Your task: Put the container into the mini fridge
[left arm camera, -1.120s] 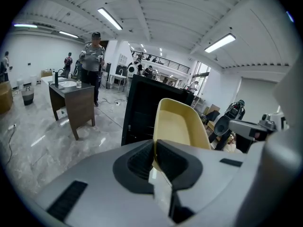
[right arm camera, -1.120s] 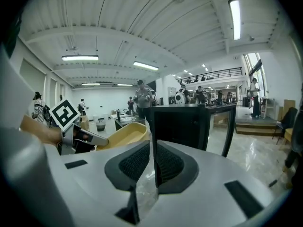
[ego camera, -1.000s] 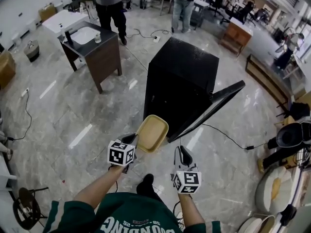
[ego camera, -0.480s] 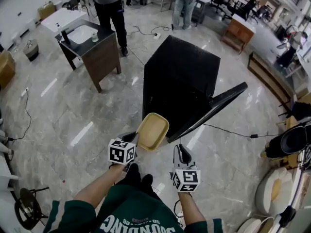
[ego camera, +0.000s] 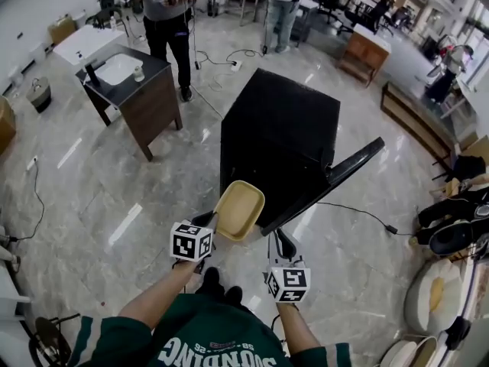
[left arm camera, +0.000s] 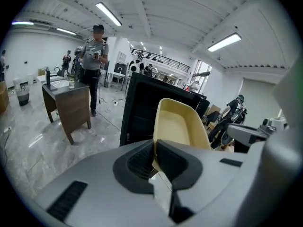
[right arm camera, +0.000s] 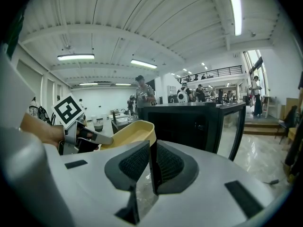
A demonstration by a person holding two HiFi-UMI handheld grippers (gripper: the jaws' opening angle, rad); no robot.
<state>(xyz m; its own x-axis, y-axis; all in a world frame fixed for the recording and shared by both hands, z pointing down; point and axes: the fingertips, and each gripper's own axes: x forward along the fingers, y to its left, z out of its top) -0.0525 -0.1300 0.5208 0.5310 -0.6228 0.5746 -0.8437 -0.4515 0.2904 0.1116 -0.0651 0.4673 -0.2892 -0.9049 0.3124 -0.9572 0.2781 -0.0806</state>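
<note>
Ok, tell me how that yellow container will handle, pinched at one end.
Probably light: the container looks empty and thin-walled. Likely fairly stiff, since it holds its shape gripped only by the left gripper at its rim. That one-edge pinch could let it pivot.

Lighting: bright, even, from ceiling tube lights (left arm camera: 110, 14); glare streaks on floor (ego camera: 126, 214). Fisheye distortion, dark vignetted corners.

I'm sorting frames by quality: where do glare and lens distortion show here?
Head view: lights glare in streaks on the polished floor, edges bend. Left gripper view: strong fisheye, black corners, container sharp. Right gripper view: same fisheye, ceiling lamp blown out.
</note>
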